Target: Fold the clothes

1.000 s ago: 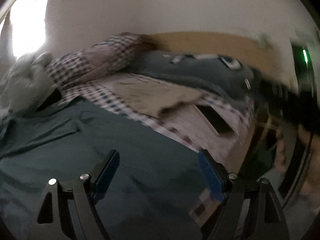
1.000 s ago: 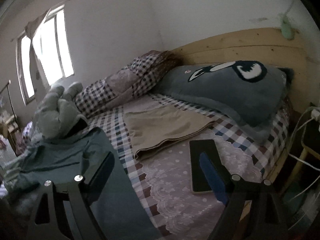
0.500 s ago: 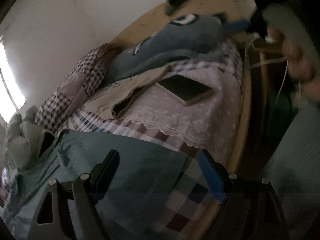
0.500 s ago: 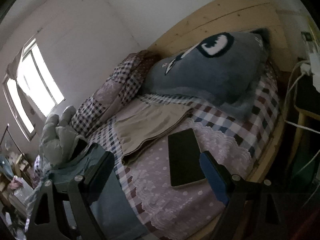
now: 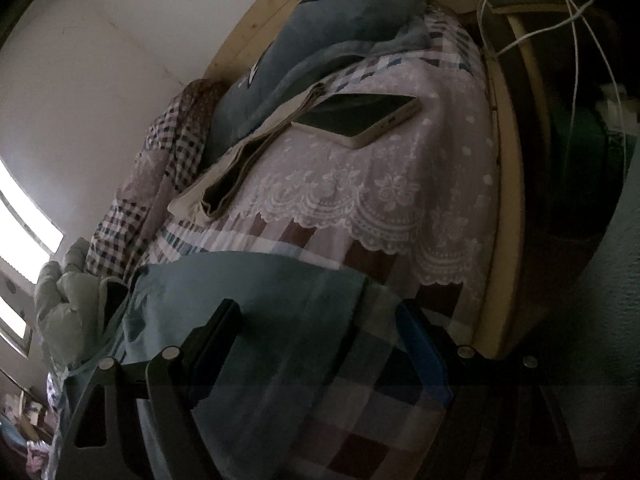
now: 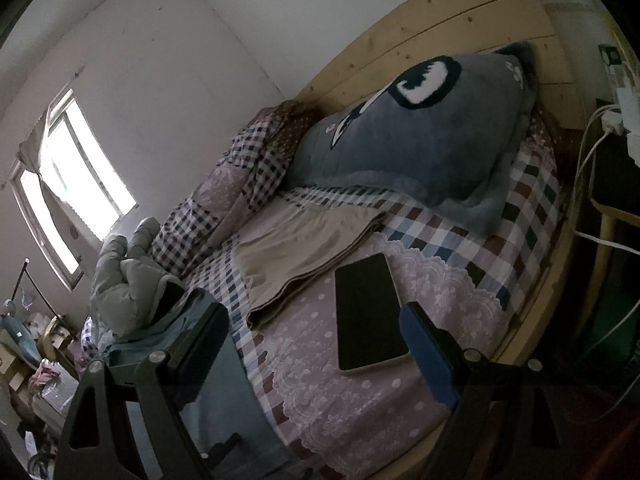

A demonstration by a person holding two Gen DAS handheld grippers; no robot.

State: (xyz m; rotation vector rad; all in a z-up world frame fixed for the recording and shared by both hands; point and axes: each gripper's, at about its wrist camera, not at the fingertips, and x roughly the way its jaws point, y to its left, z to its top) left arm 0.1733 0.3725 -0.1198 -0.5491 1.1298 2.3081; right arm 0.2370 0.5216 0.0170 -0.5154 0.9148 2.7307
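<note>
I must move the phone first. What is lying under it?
The phone lies flat on the lace-edged cover, beside the folded beige cloth. Anything beneath the phone itself is hidden.

Bed [image 6: 532, 216]: blue garment [image 5: 256, 304], folded beige cloth [image 6: 304, 244], phone [image 6: 366, 312], grey pillow [image 6: 420, 152].

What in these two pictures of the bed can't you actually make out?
- Teal garment: left wrist view, its lower part cut off by the frame edge and covered by the left hand-held gripper; what kind of garment is unclear.
- Folded beige garment: right wrist view, type hidden by the folding.
- Phone: screen dark.
- Floor clutter: too small and dim.
</note>
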